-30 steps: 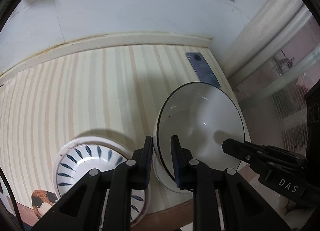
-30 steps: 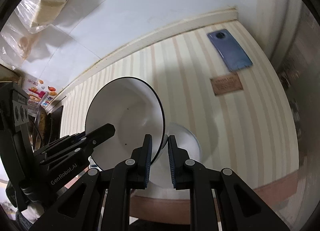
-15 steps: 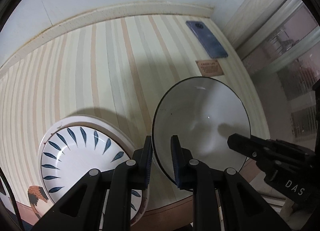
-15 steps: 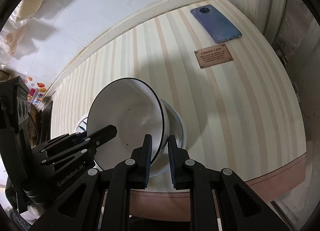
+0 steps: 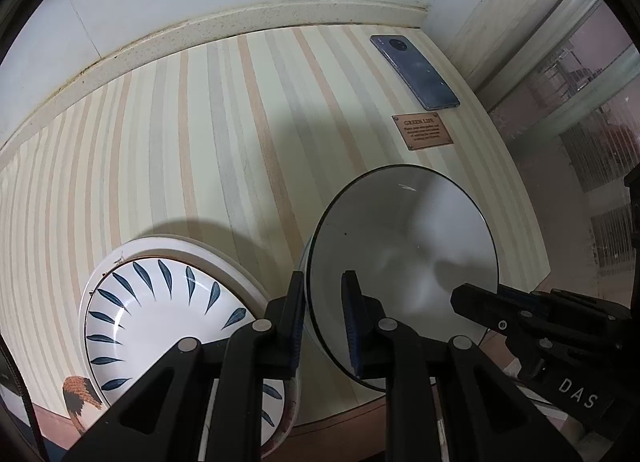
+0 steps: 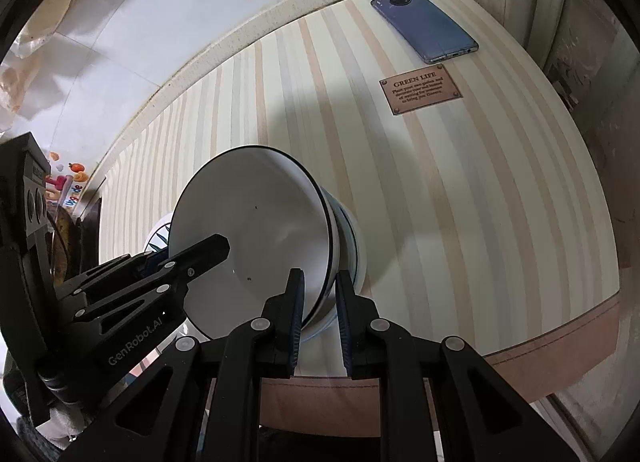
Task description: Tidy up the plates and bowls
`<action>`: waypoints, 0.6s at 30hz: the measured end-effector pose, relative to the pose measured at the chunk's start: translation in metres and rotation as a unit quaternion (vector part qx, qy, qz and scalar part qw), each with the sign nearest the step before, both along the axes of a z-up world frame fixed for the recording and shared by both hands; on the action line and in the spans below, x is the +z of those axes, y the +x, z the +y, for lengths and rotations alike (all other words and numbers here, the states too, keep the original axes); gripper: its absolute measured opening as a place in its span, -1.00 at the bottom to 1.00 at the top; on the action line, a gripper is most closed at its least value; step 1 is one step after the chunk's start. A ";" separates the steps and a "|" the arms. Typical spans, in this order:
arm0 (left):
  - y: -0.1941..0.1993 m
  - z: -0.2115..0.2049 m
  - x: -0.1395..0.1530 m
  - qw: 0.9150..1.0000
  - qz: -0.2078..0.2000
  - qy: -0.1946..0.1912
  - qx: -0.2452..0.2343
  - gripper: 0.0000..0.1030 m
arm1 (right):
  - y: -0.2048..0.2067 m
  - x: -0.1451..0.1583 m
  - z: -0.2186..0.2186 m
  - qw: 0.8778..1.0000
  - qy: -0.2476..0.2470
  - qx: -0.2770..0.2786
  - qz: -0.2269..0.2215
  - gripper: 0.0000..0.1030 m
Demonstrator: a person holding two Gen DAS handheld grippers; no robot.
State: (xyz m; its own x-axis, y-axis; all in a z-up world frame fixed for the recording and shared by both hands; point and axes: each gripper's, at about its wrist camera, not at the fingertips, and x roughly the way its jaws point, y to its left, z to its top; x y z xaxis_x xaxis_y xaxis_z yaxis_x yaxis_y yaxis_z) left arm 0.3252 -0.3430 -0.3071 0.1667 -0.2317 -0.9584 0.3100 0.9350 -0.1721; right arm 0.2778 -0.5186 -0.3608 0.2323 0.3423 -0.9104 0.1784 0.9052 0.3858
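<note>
A white bowl with a dark rim (image 5: 404,258) (image 6: 256,234) is held by both grippers. My left gripper (image 5: 323,314) is shut on its near-left rim. My right gripper (image 6: 319,310) is shut on its near-right rim. The bowl sits nested low in a second white bowl (image 6: 352,250) on the striped table (image 5: 224,149). A white plate with blue leaf marks (image 5: 160,318) lies to the left, stacked on another plate; its edge shows in the right wrist view (image 6: 160,232).
A blue-grey phone (image 5: 416,71) (image 6: 424,25) lies at the table's far right corner, with a brown "GREEN LIFE" plaque (image 5: 422,130) (image 6: 420,87) just in front. The wall runs along the back; the table's front edge (image 6: 540,358) is close.
Both grippers have lowered the dark-rimmed bowl down into the second bowl. The cameras have come closer to the table.
</note>
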 end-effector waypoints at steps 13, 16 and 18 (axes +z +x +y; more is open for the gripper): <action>-0.007 0.008 0.021 1.000 -0.004 0.018 0.011 -0.67 | -0.007 0.019 -0.002 1.000 -0.022 0.002 0.003 -0.36; -0.017 0.011 0.039 1.000 -0.016 0.012 0.008 -0.67 | -0.016 0.039 0.000 0.999 -0.041 0.005 -0.010 -0.09; -0.026 0.014 0.053 1.000 -0.027 0.007 0.001 -0.56 | -0.024 0.054 0.002 0.998 -0.058 0.009 -0.021 0.11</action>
